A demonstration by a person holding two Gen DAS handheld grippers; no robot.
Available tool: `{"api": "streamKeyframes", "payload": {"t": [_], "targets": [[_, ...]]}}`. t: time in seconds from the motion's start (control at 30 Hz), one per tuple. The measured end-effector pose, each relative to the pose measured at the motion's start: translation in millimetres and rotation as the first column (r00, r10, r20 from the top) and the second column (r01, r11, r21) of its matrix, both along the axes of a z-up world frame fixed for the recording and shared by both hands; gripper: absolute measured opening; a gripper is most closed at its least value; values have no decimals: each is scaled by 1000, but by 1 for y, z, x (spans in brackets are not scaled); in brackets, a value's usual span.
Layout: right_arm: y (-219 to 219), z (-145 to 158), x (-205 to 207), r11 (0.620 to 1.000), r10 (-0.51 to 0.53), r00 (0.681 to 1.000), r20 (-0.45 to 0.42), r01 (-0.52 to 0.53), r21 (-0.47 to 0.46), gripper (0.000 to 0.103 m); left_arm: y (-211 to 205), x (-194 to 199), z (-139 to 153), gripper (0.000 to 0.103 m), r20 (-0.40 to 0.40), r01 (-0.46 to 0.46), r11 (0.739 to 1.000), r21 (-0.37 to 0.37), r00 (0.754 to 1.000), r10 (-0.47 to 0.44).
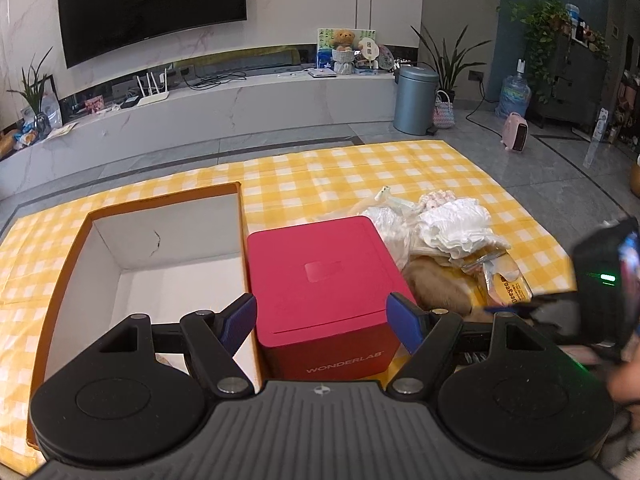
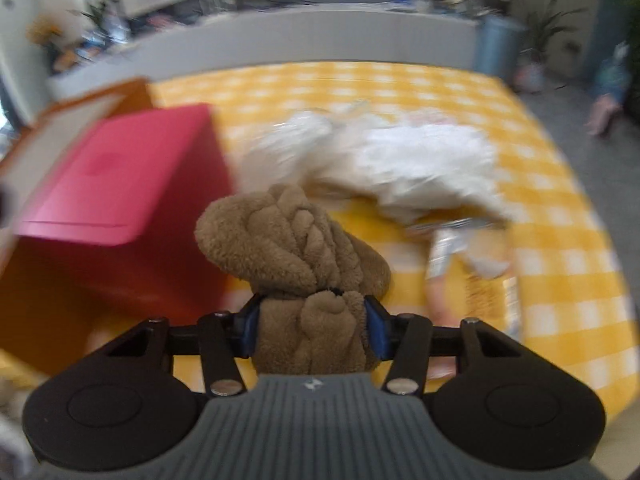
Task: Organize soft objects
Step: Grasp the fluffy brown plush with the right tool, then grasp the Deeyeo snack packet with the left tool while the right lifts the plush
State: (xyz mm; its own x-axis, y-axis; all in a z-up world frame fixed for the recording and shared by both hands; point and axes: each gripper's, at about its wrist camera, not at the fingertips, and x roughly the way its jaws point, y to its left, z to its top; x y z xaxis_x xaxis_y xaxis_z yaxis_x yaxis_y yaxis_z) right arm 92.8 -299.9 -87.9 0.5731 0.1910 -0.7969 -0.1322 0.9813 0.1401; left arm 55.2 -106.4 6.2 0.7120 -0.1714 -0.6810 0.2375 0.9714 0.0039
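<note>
Yellow-and-white checked cloth point(image 1: 320, 176) spread over grey floor tiles, filling the middle of both views; behind it a marble TV bench point(image 1: 240, 100) under a dark wall-mounted television point(image 1: 152, 4), a grey pedal bin point(image 1: 414, 98) at upper right.

Left of centre in the left wrist view: open orange cardboard box point(image 1: 156, 264) with a white inside, touching a closed red Wonderlab box point(image 1: 320, 280) on its right. Just beyond the red box, a heap of soft things: white crinkled plastic bags point(image 1: 456, 228), a packet with yellow print point(image 1: 508, 284), a brown plush piece point(image 1: 436, 284) low beside the red box.

Left gripper point(image 1: 322, 322) at bottom centre, blue fingers point(image 1: 404, 320) spread wide on either side of the red box's near edge, nothing pinched.

Right gripper point(image 2: 312, 326) at bottom centre of the blurred right wrist view, blue pads point(image 2: 376, 330) pressed into both sides of a brown plush toy point(image 2: 296, 240), bulk of the toy bulging above the fingers, in front of the red box and the white heap point(image 2: 420, 160).
</note>
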Motion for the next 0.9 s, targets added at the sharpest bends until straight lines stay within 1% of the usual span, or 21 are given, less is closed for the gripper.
{"api": "streamKeyframes", "payload": {"t": [0.03,0.07,0.1,0.13,0.2,0.27,0.37,0.43,0.53,0.67,0.77,0.9], "targets": [[-1,0,-2,999,20,1000,-8,-20,40,53,2,1,-1,87,-3,-5,1000,-7,1000,5],[-2,-1,-2,998,24,1000,-10,-24,59,54,3,2,-1,87,-8,-10,1000,-15,1000,10],[-1,-2,0,999,15,1000,-15,-14,51,56,5,3,-2,87,-15,-12,1000,-22,1000,12],[0,-5,3,1000,2,1000,-29,-1,31,57,6,4,-4,87,-24,-12,1000,-27,1000,12],[5,-13,12,1000,-9,998,-65,9,-7,57,7,5,-7,87,-37,-12,999,-30,999,11],[14,-21,18,999,3,996,-85,-7,-54,57,8,6,-9,87,-41,-12,1000,-21,999,11],[25,-21,18,994,34,997,-72,-42,-104,53,7,4,-8,87,-36,-8,1000,-4,999,7],[20,-18,13,995,33,998,-53,-38,-91,52,8,3,-6,87,-33,-9,1000,-4,999,9],[8,-4,3,999,15,1000,-2,-15,-46,51,10,2,-2,87,-31,-8,1000,-16,999,7],[-9,23,-19,999,-20,993,115,17,28,51,8,3,2,87,-40,8,999,-37,999,-9],[-30,43,-36,995,-91,976,199,78,69,52,-3,5,6,87,-53,42,998,-54,998,-45],[-56,60,-58,978,-205,941,268,190,84,52,-29,4,13,87,-47,126,991,-38,991,-128]]}}
